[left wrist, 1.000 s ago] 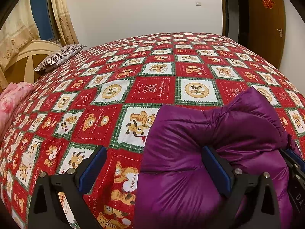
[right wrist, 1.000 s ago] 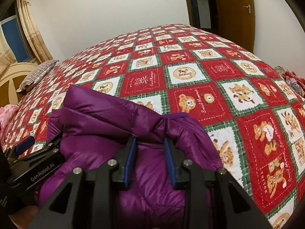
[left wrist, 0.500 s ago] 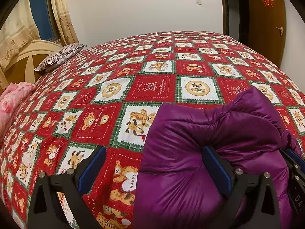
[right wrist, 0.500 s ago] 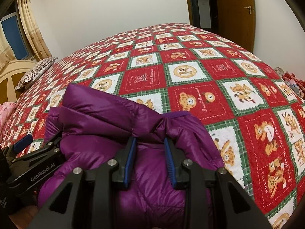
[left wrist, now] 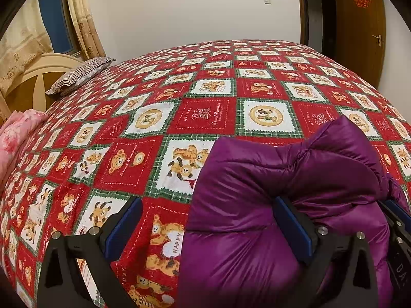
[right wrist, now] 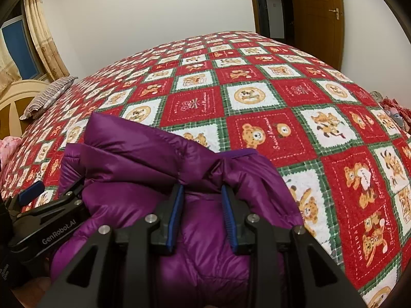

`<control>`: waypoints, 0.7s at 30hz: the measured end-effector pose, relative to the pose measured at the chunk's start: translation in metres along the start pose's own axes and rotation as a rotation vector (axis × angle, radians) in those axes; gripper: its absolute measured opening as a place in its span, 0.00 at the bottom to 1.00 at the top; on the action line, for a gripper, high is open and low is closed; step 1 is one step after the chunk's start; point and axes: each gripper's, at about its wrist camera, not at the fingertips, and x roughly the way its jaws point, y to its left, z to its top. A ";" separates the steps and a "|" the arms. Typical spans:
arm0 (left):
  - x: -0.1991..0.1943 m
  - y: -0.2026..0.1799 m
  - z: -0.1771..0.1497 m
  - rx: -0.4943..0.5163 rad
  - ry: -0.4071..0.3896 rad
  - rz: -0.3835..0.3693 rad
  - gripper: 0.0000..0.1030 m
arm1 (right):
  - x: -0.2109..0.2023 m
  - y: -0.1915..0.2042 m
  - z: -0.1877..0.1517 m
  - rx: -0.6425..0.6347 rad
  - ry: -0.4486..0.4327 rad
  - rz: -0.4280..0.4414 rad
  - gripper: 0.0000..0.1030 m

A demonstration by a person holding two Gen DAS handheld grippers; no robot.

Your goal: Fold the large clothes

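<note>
Far left, a pink floral bedding bundle [left wrist: 18, 133] sits at the bed's edge, and beyond it a striped grey pillow [left wrist: 79, 75] lies against the cream wooden headboard [left wrist: 38, 77]. The bed itself wears a red, green and white teddy-bear patchwork quilt [left wrist: 200, 113], spread flat right across to the far wall.

Now the left claw [left wrist: 208, 227]: it's spread wide, blue pads well apart. Its left finger hangs over bare quilt, while its right finger presses against the shiny purple puffer jacket [left wrist: 282, 205], gripping nothing.

The jacket is bunched in a puffy heap on the near side of the bed, between and in front of both claws, its folds rising in soft ridges.

On to the right claw [right wrist: 203, 215]: fingers drawn in close, clenched on a gathered fold of the purple jacket, fabric puckering between the blue pads. In the right wrist view the left claw's black body shows at the near left, tucked against the jacket's side.

Far right, a brown wooden door [right wrist: 318, 12] stands in the white wall.
</note>
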 end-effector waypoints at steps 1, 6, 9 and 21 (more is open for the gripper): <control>0.000 0.000 -0.001 0.000 0.000 0.001 0.99 | 0.000 -0.001 0.000 -0.001 0.000 0.000 0.32; 0.001 -0.002 0.000 0.004 0.003 0.005 0.99 | 0.002 0.000 0.000 -0.004 0.001 -0.004 0.32; 0.002 -0.002 0.000 0.004 0.003 0.007 0.99 | 0.002 0.000 0.000 -0.004 0.001 -0.004 0.32; 0.003 -0.003 -0.001 0.005 0.006 0.011 0.99 | 0.004 0.001 0.000 -0.013 0.001 -0.017 0.32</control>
